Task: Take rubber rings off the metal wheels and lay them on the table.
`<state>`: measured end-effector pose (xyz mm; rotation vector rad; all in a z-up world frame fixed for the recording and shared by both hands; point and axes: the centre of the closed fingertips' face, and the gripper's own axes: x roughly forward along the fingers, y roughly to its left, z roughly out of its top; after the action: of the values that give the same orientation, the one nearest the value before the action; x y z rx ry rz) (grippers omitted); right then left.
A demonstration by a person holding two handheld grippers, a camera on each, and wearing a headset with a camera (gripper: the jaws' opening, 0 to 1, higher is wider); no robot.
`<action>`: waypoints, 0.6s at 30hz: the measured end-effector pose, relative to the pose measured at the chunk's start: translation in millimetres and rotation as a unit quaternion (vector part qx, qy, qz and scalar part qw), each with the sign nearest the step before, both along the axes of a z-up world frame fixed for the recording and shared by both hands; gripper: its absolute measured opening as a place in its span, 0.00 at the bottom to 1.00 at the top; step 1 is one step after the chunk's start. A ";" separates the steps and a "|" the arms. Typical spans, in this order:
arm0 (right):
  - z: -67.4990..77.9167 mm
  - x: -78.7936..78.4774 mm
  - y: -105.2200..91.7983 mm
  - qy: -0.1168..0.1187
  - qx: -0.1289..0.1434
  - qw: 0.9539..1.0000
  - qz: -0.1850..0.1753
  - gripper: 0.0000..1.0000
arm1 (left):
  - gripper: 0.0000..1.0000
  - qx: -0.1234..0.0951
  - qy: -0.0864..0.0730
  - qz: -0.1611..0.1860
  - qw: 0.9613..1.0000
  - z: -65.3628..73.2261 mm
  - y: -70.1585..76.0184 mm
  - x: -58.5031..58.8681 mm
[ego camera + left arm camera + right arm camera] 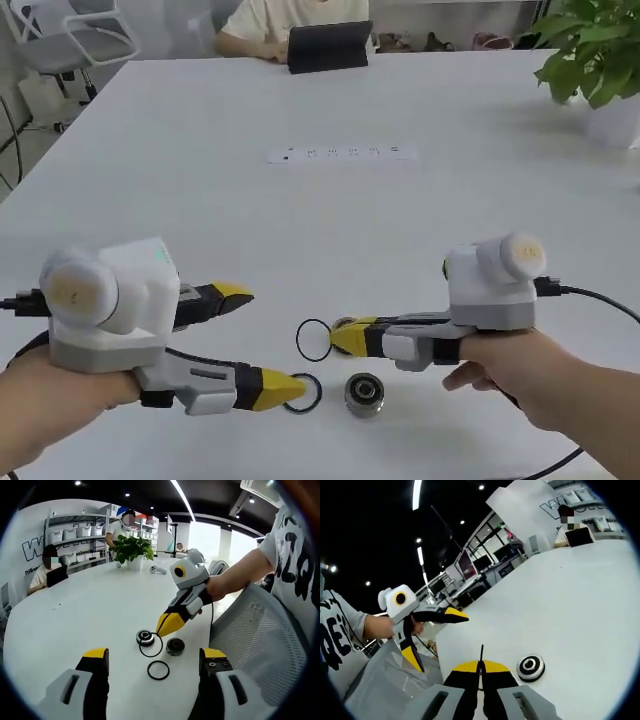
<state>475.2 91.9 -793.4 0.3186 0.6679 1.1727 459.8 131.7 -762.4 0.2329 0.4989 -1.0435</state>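
- Two metal wheels sit on the counter (400,220): the near wheel (364,392) right of a loose ring (305,392) lying flat, the far wheel (145,637) beside your right gripper (342,338).
- That gripper's jaws are clamped on a rubber ring (313,340).
- Your left gripper (265,338) has its jaws wide apart.

Your white counter (300,220) holds a potted plant (590,50) far right; an office chair (75,40) stands far left. Shelves (75,535) line the wall (30,550); a strip light (182,500) crosses the dark ceiling (125,495).
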 end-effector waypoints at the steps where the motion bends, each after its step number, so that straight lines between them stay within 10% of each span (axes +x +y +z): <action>1: -0.2 -0.9 1.0 0.002 0.000 1.000 0.003 0.00 | 0.72 -0.001 0.001 0.002 1.000 0.5 0.7 0.0; 18: -12.2 -18.0 16.7 0.029 -0.014 0.998 0.048 0.00 | 0.75 0.004 0.003 0.016 1.000 1.7 14.7 -7.3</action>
<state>457.2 108.6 -805.7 0.3000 0.7572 1.2482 452.5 146.5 -760.7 0.2278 0.5107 -1.0124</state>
